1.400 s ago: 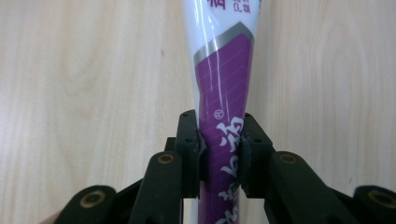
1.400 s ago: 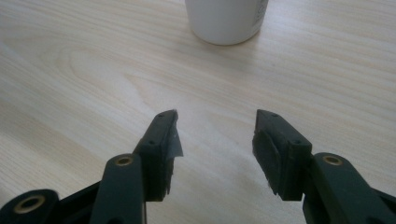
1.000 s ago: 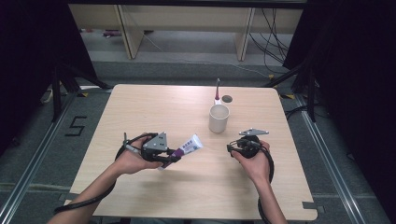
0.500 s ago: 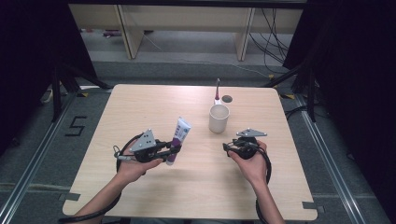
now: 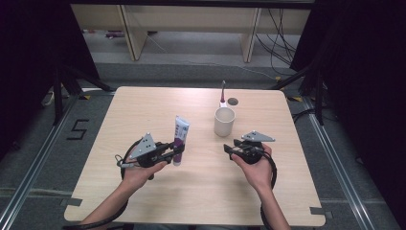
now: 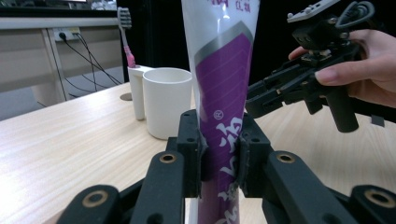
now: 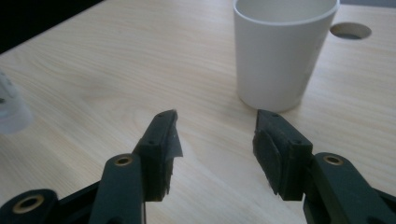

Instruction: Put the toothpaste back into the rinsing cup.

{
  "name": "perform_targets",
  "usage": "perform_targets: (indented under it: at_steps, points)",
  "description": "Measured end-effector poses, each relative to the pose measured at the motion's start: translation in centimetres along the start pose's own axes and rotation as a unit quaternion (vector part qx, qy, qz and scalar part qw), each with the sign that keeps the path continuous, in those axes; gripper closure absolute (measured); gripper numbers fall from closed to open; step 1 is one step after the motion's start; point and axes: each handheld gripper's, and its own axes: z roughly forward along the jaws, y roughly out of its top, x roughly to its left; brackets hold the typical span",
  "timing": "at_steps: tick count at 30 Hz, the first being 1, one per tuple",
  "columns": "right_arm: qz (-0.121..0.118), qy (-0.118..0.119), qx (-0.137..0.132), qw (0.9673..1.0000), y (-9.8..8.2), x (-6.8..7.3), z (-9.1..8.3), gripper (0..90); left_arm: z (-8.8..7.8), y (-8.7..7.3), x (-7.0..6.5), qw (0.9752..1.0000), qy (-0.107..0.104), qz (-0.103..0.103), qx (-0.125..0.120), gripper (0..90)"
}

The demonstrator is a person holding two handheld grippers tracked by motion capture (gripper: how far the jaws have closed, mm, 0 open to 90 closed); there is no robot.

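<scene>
A white and purple toothpaste tube (image 5: 180, 139) stands nearly upright on the table, cap end down. My left gripper (image 5: 175, 150) is shut on its lower part; in the left gripper view the pads squeeze the tube (image 6: 219, 88) from both sides. A white cup (image 5: 224, 121) stands behind and to the right, seen close in the right gripper view (image 7: 281, 49). My right gripper (image 5: 229, 149) is open with nothing between its fingers (image 7: 212, 135), held above the table just in front of the cup. The tube's white cap (image 7: 11, 109) is blurred at that view's left edge.
A pink toothbrush (image 5: 222, 90) stands in a white holder (image 5: 222, 103) behind the cup, next to a round cable hole (image 5: 232, 101) in the wooden table (image 5: 143, 105). In the left gripper view the other hand and its gripper (image 6: 303, 84) are to the right.
The tube, lying slanted in the left gripper a second ago, has been raised to nearly upright. The left hand shifted slightly. The right hand has hardly moved.
</scene>
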Motion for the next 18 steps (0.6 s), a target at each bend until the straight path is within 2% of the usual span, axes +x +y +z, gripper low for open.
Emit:
perform_targets:
  at_steps: [1,2,3,4,5,8,9,11,12,13,14,15,17,18]
  points:
    - [-0.004,0.0,-0.002,1.0,0.1,0.1,-0.1,49.2,0.1,0.0,0.0,1.0,0.0,-0.001,-0.002,74.7]
    - [0.007,0.011,-0.007,0.9999,0.1,0.4,0.0,49.0,0.1,0.0,-0.1,1.0,0.001,-0.001,-0.001,74.7]
    - [-0.001,0.006,-0.014,0.9999,0.2,0.4,0.0,48.8,0.2,-0.1,-0.1,1.0,0.0,-0.002,-0.006,74.7]
    - [-0.004,0.014,-0.019,0.9997,0.3,0.5,0.0,48.7,0.2,-0.1,-0.1,1.0,0.001,-0.002,-0.003,74.7]
    - [0.006,0.017,-0.019,0.9997,0.4,0.8,-0.2,48.6,0.3,-0.1,0.0,1.0,0.0,-0.002,-0.002,74.7]
    - [-0.002,0.036,-0.039,0.9986,0.7,1.1,-0.4,48.0,0.5,-0.2,-0.1,1.0,-0.002,-0.002,0.0,74.7]
    - [0.007,0.034,-0.04,0.9986,0.8,1.4,-0.6,47.9,0.5,-0.2,-0.1,1.0,-0.002,-0.002,0.001,74.7]
    - [-0.008,0.032,-0.048,0.9983,1.1,1.7,-0.6,47.8,0.6,-0.2,-0.2,1.0,-0.003,0.0,0.001,74.7]
    - [-0.004,0.038,-0.051,0.998,1.2,1.8,-0.8,47.7,0.7,-0.2,-0.2,1.0,-0.002,0.001,0.0,74.7]
    - [-0.011,0.038,-0.054,0.9977,1.3,1.9,-0.9,47.7,0.7,-0.2,-0.2,1.0,-0.003,0.001,0.003,74.7]
    - [-0.007,0.039,-0.065,0.9971,1.4,2.3,-1.0,47.6,0.8,-0.3,-0.2,1.0,-0.002,0.001,0.003,74.7]
    - [-0.004,0.05,-0.065,0.9966,1.5,2.4,-1.0,47.4,0.9,-0.3,-0.2,1.0,-0.002,0.001,0.004,74.7]
    - [-0.018,0.061,-0.074,0.9952,1.9,2.7,-1.1,46.9,1.1,-0.3,-0.2,1.0,-0.003,0.003,0.005,74.7]
    - [-0.012,0.07,-0.078,0.9944,2.0,3.1,-1.2,46.7,1.1,-0.3,-0.2,1.0,-0.004,0.002,0.006,74.7]
